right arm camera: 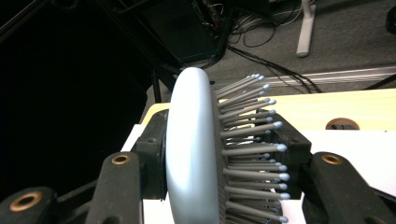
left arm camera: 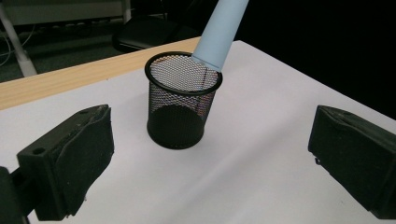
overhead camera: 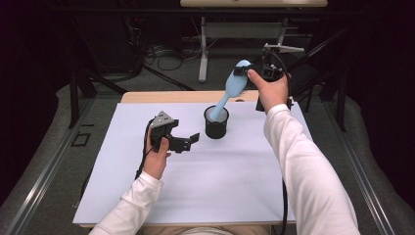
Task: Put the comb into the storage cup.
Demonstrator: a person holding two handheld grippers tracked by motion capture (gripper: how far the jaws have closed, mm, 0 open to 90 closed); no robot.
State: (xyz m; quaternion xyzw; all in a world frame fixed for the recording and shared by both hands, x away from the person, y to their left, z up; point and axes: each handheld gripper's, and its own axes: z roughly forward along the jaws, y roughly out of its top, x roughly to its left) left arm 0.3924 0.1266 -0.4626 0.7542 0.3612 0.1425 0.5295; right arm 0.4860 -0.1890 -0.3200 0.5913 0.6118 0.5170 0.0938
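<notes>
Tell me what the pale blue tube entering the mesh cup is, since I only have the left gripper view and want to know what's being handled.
Observer: It is the handle of a light blue hairbrush; its lower end sits in the black mesh cup.
Operator: What holds it up?
Observer: The right gripper is shut on the brush head, one jaw on the smooth back, the other against the bristles.
Operator: Is the brush upright?
Observer: No, the high view shows it tilted, its head leaning away from the person and toward their right.
Operator: And my own gripper?
Observer: The left gripper is open, off the white mat, beside the cup and apart from it.
</notes>
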